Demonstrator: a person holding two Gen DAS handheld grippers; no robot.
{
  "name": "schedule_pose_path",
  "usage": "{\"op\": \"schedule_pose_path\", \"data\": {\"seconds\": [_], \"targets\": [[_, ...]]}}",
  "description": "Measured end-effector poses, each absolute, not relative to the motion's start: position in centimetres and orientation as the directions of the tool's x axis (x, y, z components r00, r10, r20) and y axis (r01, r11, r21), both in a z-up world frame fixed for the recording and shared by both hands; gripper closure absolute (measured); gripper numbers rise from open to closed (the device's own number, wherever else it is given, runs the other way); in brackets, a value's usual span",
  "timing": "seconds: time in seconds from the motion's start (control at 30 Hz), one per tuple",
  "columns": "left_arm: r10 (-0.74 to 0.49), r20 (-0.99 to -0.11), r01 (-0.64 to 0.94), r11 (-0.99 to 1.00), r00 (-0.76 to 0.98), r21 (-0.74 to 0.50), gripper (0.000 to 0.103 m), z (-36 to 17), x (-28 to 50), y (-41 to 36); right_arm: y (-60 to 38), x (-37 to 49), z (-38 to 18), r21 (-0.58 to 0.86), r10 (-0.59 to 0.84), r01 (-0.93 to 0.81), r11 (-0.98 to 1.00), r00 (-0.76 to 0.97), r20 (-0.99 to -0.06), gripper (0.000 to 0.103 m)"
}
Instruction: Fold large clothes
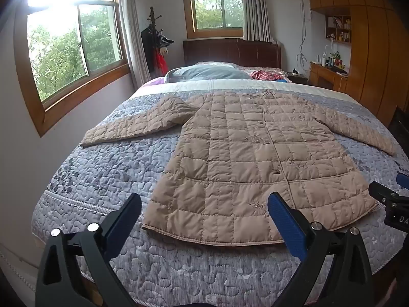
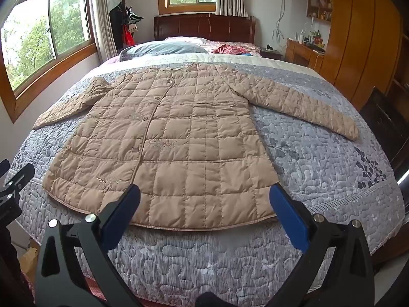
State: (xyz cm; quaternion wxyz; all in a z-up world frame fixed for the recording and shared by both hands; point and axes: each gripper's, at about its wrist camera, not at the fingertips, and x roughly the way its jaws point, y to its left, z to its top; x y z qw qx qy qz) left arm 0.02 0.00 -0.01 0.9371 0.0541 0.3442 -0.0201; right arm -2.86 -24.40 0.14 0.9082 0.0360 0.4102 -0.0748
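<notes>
You're facing a bed [image 1: 107, 158] under a grey-blue quilted bedspread, its dark wooden headboard [image 1: 231, 51] against the far pale wall below a wood-framed window [image 1: 217, 6] with a curtain [image 1: 255, 7] drawn to its right. To your left a larger window [image 1: 71, 46] lets in strong daylight over green trees, and a coat stand [image 1: 153, 41] hung with dark and red things occupies the corner between the two windows. On your right you have a tall wooden wardrobe [image 1: 370, 51] with open shelves [image 1: 337, 29] above a cluttered desk [image 1: 327, 71].
</notes>
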Motion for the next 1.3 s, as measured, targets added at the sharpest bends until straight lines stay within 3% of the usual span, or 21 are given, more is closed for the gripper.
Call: {"op": "schedule_pose_path", "data": {"seconds": [1.3], "targets": [[0.002, -0.645, 0.075, 0.993, 0.764, 0.093, 0.004, 0.0, 0.0, -0.04, -24.49, -2.73, 0.08, 0.009, -0.1, 0.163, 0.987, 0.648, -0.755, 0.003]]}}
